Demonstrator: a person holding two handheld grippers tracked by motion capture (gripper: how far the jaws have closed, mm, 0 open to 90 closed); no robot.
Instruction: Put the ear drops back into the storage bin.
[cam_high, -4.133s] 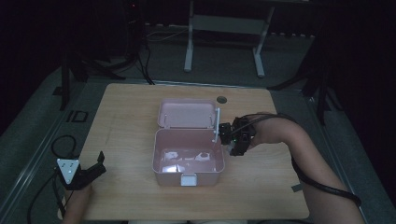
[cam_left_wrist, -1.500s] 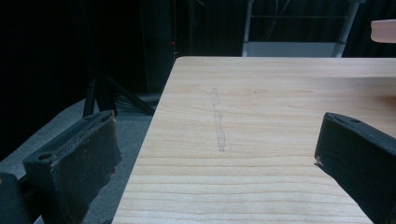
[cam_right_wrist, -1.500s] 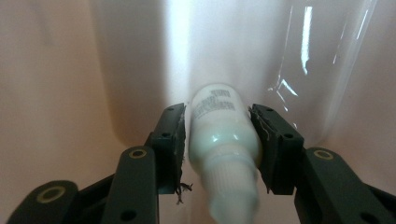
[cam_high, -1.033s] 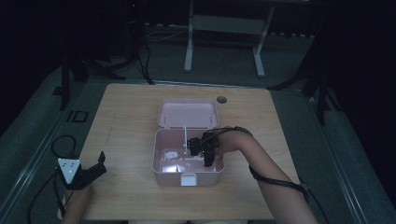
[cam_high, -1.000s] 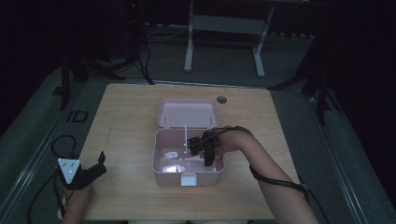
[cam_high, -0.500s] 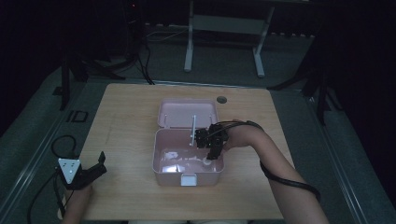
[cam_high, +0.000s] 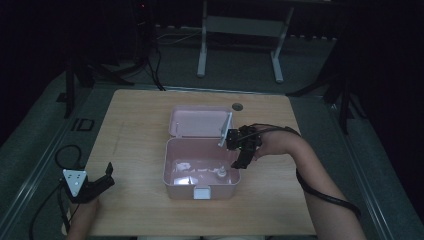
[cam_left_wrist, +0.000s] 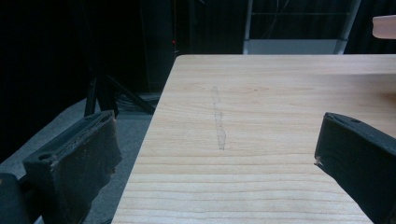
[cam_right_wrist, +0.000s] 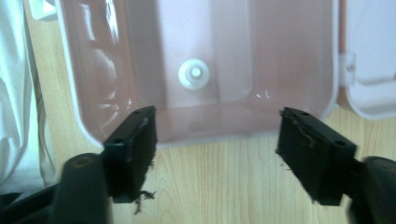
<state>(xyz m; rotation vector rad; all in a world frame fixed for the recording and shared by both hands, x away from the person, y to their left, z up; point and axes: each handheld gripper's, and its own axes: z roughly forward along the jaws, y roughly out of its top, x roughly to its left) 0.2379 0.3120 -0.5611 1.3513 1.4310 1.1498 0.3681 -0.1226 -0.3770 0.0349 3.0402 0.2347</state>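
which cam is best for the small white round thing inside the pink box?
The right gripper view: the white round piece lies close and sharp on the floor of the pink box, beyond the open right gripper. The high view shows it small and dim.

Right gripper comes out of the box

The right gripper (cam_high: 239, 152) has moved from inside the pink box (cam_high: 200, 186) to its right edge, jaws wide apart.

The glossy pink plastic box (cam_high: 200, 167) sits on a matt, pale wood-grain table (cam_high: 135, 130); tongs' pads look matt black.
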